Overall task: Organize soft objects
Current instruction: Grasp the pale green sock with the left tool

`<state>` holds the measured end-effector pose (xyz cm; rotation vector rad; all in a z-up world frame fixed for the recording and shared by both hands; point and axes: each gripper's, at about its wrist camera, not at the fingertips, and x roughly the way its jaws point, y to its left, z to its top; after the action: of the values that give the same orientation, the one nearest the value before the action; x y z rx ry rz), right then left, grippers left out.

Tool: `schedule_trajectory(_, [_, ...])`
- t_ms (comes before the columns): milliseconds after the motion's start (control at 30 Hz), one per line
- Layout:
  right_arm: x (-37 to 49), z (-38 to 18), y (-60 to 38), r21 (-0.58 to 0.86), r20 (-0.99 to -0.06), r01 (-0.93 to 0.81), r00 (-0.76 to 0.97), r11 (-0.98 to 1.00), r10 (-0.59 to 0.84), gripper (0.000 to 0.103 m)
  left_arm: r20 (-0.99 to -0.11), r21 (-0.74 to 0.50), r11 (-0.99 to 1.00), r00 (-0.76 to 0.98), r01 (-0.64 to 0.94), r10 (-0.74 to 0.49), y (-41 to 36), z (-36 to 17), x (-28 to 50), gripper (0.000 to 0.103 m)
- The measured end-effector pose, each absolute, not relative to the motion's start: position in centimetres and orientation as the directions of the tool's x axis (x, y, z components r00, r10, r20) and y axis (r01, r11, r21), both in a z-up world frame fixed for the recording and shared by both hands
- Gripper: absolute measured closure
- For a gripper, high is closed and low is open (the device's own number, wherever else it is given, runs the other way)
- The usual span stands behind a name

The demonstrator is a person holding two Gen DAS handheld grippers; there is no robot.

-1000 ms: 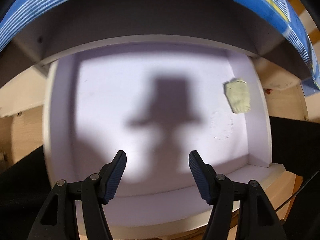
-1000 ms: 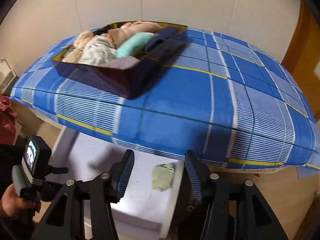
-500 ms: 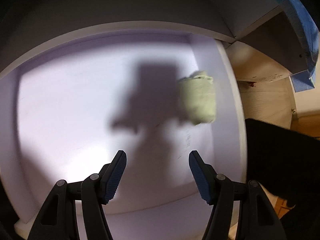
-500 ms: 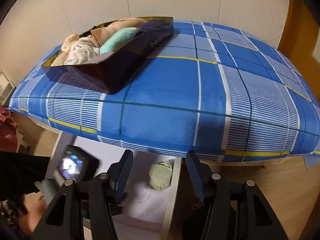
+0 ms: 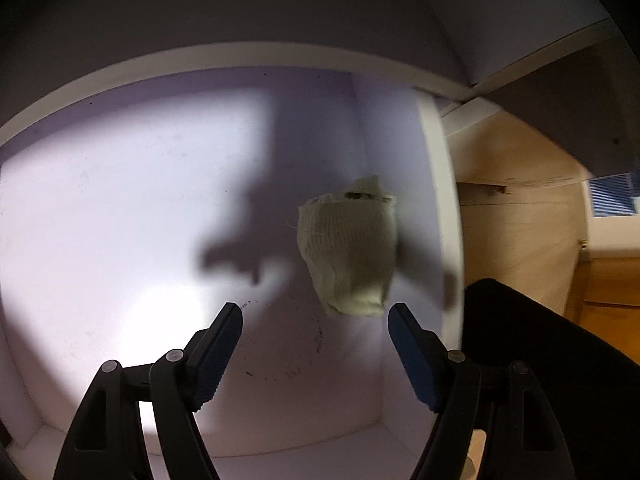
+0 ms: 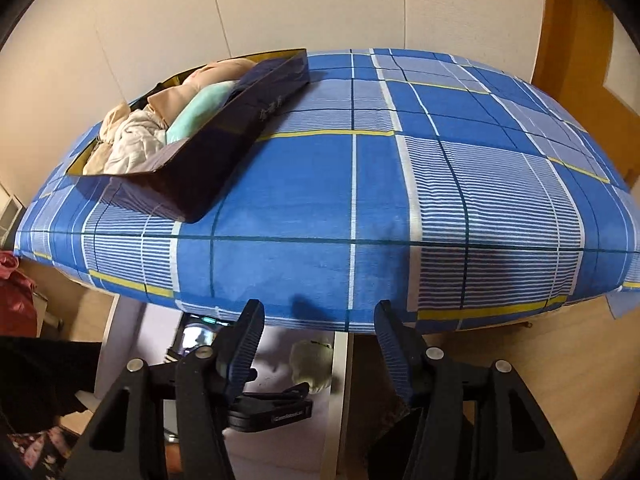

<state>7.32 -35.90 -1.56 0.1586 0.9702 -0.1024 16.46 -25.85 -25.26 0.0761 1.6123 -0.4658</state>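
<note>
Since the earlier frame the left gripper [image 5: 314, 312] has travelled across the white drawer [image 5: 120, 208] toward its right wall, and the pale green rolled sock [image 5: 348, 252], then off at the far side, now lies just ahead of the fingertips. Its jaws are opening with nothing between them, most likely widening to take the roll's full width. That sock sits on the drawer floor close beside the right wall [image 5: 438, 200], so the right finger has little room to slip in there, while the left side is open floor. Over the bed, the right gripper [image 6: 320, 320] hangs part open and empty, apparently waiting. On the blue plaid sheet [image 6: 400, 184] the dark box [image 6: 224, 148] already holds several soft pieces and looks like the destination; the bed's overhanging edge must be cleared when lifting out.
</note>
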Motion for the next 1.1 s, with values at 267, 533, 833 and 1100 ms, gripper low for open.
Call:
schedule_trajectory(267, [7.6, -1.9, -36.2, 0.098, -0.832, 0.169, 0.555, 0.981, -0.013, 0.045, -0.967, -0.251, 0.913, -0.131, 0.322, -0.219, -27.6, -27.9, 17.3, 0.024])
schedule_trajectory(533, [8.1, -2.2, -35.1, 0.091, -0.837, 0.14, 0.547, 0.986, -0.001, 0.045, -0.965, -0.262, 0.914, -0.103, 0.309, -0.241, -24.2, -28.0, 15.9, 0.023])
schedule_trajectory(833, [8.0, -2.2, -34.4, 0.087, -0.835, 0.124, 0.55, 0.988, 0.004, 0.045, -0.97, -0.233, 0.906, -0.023, 0.354, -0.241, -24.7, -26.0, 14.6, 0.025])
schedule_trajectory(1100, [8.1, -2.4, -34.5, 0.092, -0.838, 0.125, 0.545, 0.988, 0.009, 0.045, -0.992, -0.114, 0.882, -0.003, 0.457, -0.126, -28.1, -26.4, 15.1, 0.026])
